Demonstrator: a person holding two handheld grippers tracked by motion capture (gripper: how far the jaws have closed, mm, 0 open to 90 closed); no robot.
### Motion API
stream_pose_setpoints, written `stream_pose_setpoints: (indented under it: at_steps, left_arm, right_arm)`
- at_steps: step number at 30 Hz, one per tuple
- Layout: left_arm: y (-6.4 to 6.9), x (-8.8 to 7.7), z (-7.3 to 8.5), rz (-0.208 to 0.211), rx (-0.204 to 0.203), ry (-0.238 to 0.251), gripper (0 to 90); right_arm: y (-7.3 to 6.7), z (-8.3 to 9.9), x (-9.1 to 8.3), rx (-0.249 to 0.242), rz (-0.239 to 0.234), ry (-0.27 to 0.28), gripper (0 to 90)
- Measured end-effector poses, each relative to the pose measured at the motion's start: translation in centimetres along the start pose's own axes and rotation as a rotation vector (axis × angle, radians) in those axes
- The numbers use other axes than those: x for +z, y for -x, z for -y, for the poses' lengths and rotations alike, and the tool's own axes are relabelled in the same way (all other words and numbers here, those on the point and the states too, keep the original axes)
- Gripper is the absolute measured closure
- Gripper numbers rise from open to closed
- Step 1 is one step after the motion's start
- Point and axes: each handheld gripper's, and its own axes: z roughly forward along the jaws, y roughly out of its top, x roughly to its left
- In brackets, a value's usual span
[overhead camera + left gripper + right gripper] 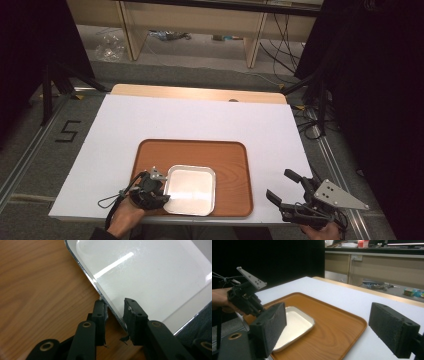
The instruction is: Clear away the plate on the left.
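My left gripper (pixel 115 312) sits closest, its two black jaws straddling the rim of the one metal dish (pixel 155 277), one jaw over the wood, the other over the dish floor; they stand slightly apart and the pads do not press the rim, so I hold nothing. That single square dish lies in the near half of the one wooden tray (pixel 230 160), close to its near-left corner, and the tray rests on the white worktop (pixel 150 120) toward the near edge. My right gripper (pixel 285 187) hovers off the tray's near-right corner, above the worktop, its two jaws spread wide with nothing between them.
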Motion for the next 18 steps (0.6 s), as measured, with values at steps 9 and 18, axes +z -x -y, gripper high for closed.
stream_pose_setpoints:
  at_steps: [9,18]
  left_arm:
    - [0.8,-0.2,-0.1,0.038,-0.001,-0.018,67.6]
    - [1.0,-0.4,-0.1,0.013,0.002,-0.027,59.7]
  right_arm:
    - [0.0,0.0,-0.1,-0.011,0.009,-0.038,15.6]
    - [0.0,-0.1,-0.2,-0.005,0.014,-0.021,15.5]
